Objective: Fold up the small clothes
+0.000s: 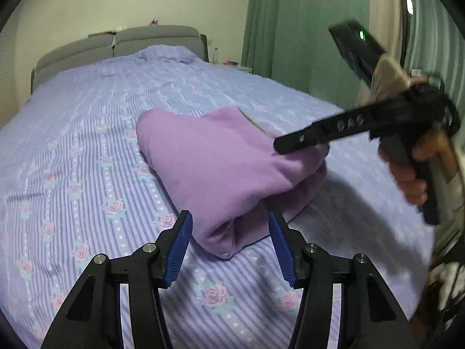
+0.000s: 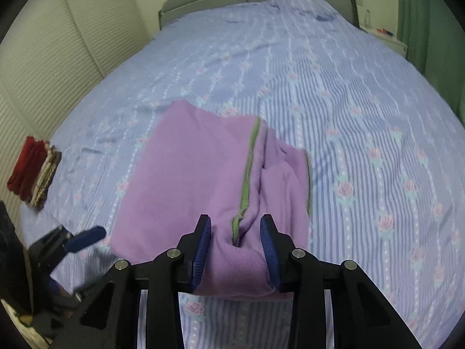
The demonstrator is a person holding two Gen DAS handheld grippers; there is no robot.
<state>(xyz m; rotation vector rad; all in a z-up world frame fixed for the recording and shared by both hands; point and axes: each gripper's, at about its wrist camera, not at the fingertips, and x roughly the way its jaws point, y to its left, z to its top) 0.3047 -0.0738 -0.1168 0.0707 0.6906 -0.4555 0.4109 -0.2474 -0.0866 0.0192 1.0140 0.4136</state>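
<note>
The work surface is a bed [image 2: 334,93] covered with a lilac striped sheet printed with columns of pink roses. The sheet is soft and lightly wrinkled. A grey padded headboard [image 1: 116,43] closes the far end. A green curtain [image 1: 293,23] hangs beyond the right side of the bed. A ribbed, cream-coloured panel wall [image 2: 49,55] runs along the left side.

The purple garment [image 1: 209,160] lies folded into a thick, rounded block just ahead of both tongs. The fabric is fleecy and matte. A narrow green trim [image 2: 247,174] runs along one folded edge.

The left gripper [image 1: 231,240] is open. Its ribbed blue pads [image 1: 180,250] stand either side of the near corner of the garment without pressing on it.

The right gripper [image 2: 235,250] has a fold of the garment between its pads. The view does not settle whether the pads press on the fabric.

A stack of folded clothes [image 2: 32,171], red and beige, sits well to the left of the right gripper at the bed's edge.
</note>
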